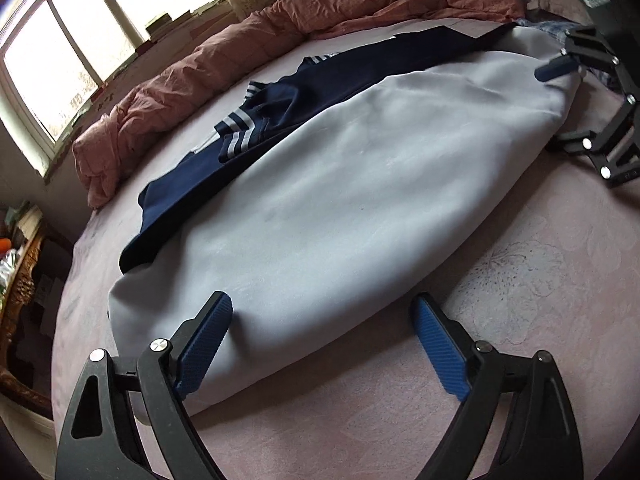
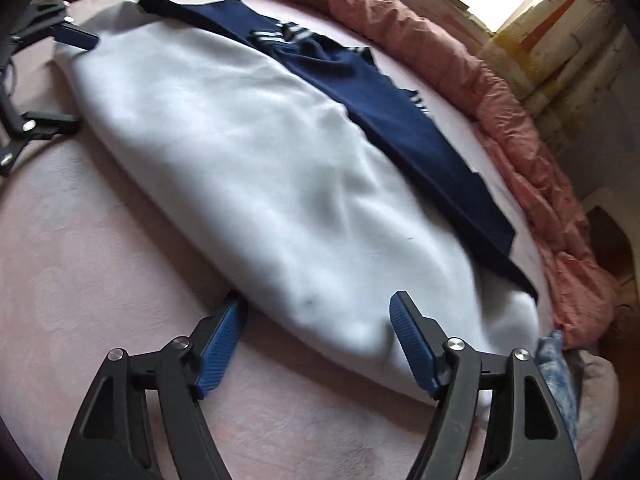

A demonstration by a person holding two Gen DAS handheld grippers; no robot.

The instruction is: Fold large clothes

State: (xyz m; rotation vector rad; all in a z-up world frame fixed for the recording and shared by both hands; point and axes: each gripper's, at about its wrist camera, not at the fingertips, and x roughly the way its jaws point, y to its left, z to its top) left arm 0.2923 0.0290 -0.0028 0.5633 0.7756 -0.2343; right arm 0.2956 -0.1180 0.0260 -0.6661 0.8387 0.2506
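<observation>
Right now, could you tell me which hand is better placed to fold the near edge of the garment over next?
Neither clearly, though I lean right. The right tool straddles the grey garment's near edge at one end. The left tool stands open at the other end, one finger over the cloth. A long fold likely needs both.

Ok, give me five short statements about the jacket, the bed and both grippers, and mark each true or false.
1. The jacket lies flat on the bed. True.
2. The left gripper is clamped on the jacket. False: it is open, jaws apart at the jacket's near edge.
3. The jacket is grey and navy with white stripes. True.
4. The right gripper holds a sleeve in the air. False: it is open, and the jacket lies on the bed.
5. A green quilt lies beyond the jacket. False: the quilt is pink.
</observation>
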